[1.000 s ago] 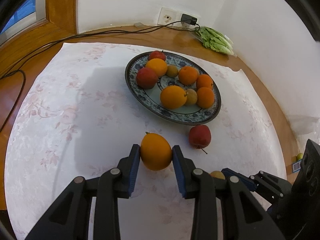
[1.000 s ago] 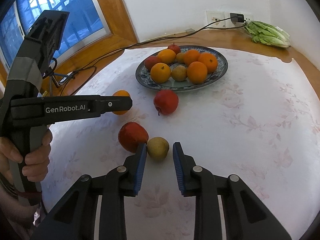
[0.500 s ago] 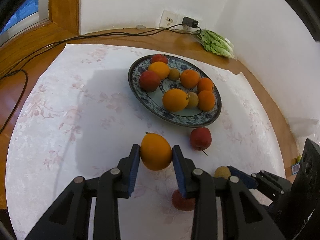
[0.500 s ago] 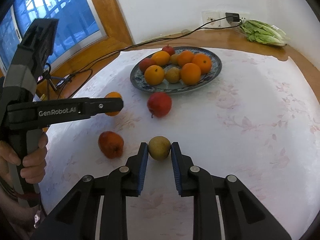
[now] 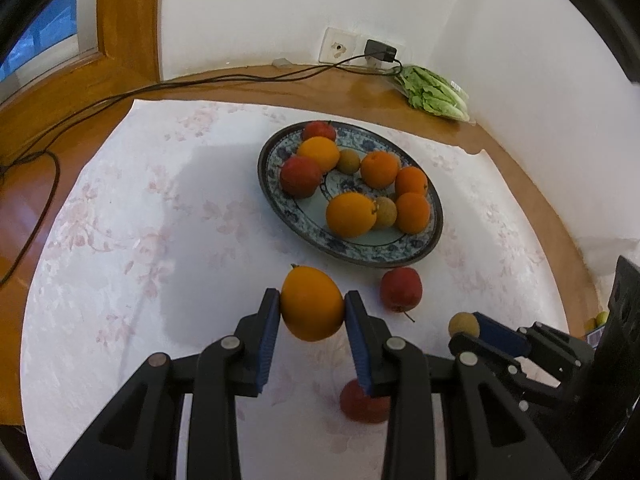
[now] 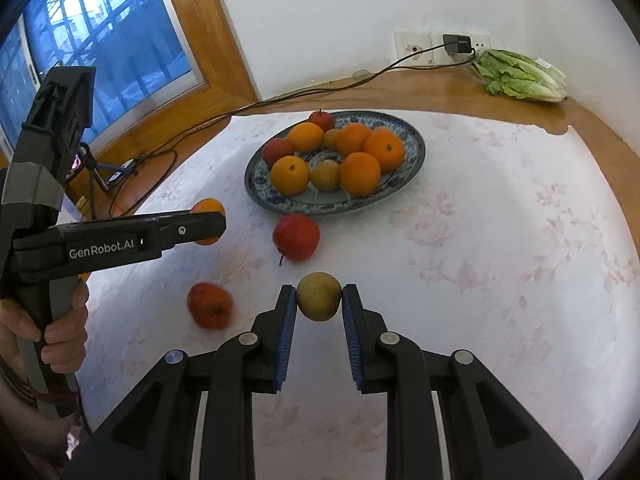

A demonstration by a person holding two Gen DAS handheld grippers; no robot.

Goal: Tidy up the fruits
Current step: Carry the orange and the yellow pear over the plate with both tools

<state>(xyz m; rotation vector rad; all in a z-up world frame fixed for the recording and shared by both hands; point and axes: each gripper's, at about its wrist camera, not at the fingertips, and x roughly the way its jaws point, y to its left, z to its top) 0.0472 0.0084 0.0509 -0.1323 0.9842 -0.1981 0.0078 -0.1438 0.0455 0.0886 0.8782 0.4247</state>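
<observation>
My left gripper is shut on a large orange, held above the cloth just short of the blue-patterned plate. The plate carries several oranges, red apples and small brown pears. My right gripper is shut on a small brown pear, lifted off the cloth. One red apple lies in front of the plate. A second red apple lies left of my right fingers and looks blurred. In the left wrist view, that second apple is partly hidden behind a finger.
A bag of lettuce lies at the back right near a wall socket with a charger; its cable runs along the wooden table edge. A hand grips the left gripper's handle. A window is on the left.
My right gripper has closed on the small pear and raised it. The red apple that lay against it has rolled away to the left. My left gripper still holds the orange.
</observation>
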